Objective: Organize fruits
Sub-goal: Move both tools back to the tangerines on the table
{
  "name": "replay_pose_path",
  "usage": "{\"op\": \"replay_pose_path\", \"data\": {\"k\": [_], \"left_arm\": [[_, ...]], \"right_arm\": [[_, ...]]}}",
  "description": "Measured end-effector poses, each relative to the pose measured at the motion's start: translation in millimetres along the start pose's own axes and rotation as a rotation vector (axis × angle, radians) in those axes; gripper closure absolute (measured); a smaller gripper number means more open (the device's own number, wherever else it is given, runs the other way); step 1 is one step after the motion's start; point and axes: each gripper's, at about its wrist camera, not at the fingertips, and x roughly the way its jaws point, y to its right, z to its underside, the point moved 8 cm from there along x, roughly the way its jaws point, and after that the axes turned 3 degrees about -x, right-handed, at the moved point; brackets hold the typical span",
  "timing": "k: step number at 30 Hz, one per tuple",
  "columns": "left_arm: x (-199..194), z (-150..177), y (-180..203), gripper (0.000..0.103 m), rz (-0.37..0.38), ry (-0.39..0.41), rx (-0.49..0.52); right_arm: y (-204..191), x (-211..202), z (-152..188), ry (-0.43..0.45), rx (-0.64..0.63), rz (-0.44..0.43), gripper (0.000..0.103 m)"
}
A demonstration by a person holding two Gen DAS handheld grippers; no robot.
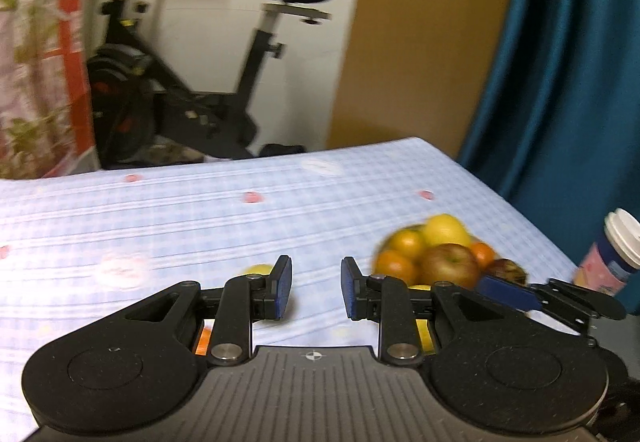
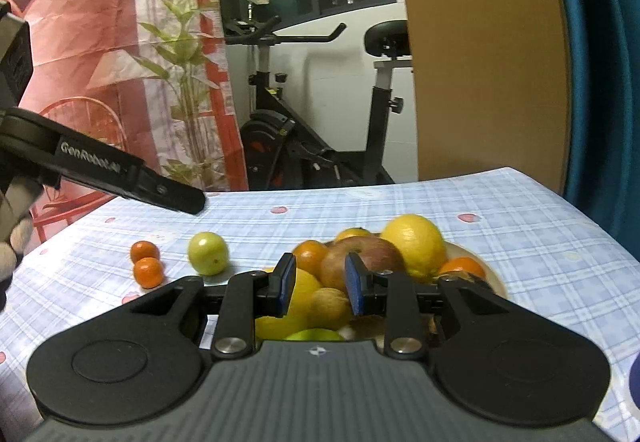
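Note:
In the right wrist view a pale plate (image 2: 472, 254) holds a pile of fruit: a yellow lemon (image 2: 414, 242), a reddish apple (image 2: 360, 258), oranges and more. My right gripper (image 2: 318, 288) hovers just before this pile, shut to a narrow gap with nothing between the pads. Left of the plate lie a green fruit (image 2: 208, 253) and two small oranges (image 2: 146, 262). My left gripper (image 1: 316, 288) is above the cloth left of the fruit pile (image 1: 440, 254), shut and empty. The green fruit (image 1: 258, 269) peeks out behind its left finger.
A blue checked cloth (image 1: 200, 209) covers the table. A paper cup with a white lid (image 1: 616, 254) stands near the right edge. Beyond the far edge stand an exercise bike (image 2: 320, 145), a patterned curtain and a teal curtain (image 1: 560, 81). A gloved hand (image 2: 12, 234) shows at the left.

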Motion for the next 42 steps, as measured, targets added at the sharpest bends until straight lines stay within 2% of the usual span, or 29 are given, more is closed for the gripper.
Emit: {"op": "replay_pose_path", "data": {"k": [7,13,20,24,27,32,37,42], "left_arm": [[-21.3,-1.2,-60.4,0.075,-0.078,0.021,-0.083],[-30.2,4.1,-87.7,0.075,-0.104,0.022,-0.133],[-17.7,13.1,-107.4,0.074,-0.097,-0.002,-0.167],[-10.3,15.5,-115.5,0.074,-0.097,-0.014,-0.19],[-10.8,16.7,-121.9,0.074,-0.11,-0.004,-0.2],[-7.9,17.6,-130.8,0.074,-0.11,-0.012,-0.216],[-3.7,18.9,-134.0,0.065,-0.102,-0.017,-0.237],[2.4,20.4,-129.2,0.064,-0.075,-0.033,-0.234]], "right_arm": [[-26.6,11.5,-4.4,-0.012,-0.029,-0.061,0.073],[-45.9,33.8,-6.8,-0.045,0.0,-0.115,0.073],[-84.7,57.4,-2.8,-0.094,-0.04,-0.216,0.073],[-110.4,83.5,3.9,-0.152,-0.057,-0.284,0.068],[-123.7,103.9,5.9,-0.181,-0.073,-0.289,0.06],[-139.6,131.5,6.4,-0.225,-0.106,-0.318,0.056],[-148.6,145.6,9.3,-0.254,-0.143,-0.335,0.056],[-148.4,147.0,13.9,-0.279,-0.141,-0.35,0.059]]}}
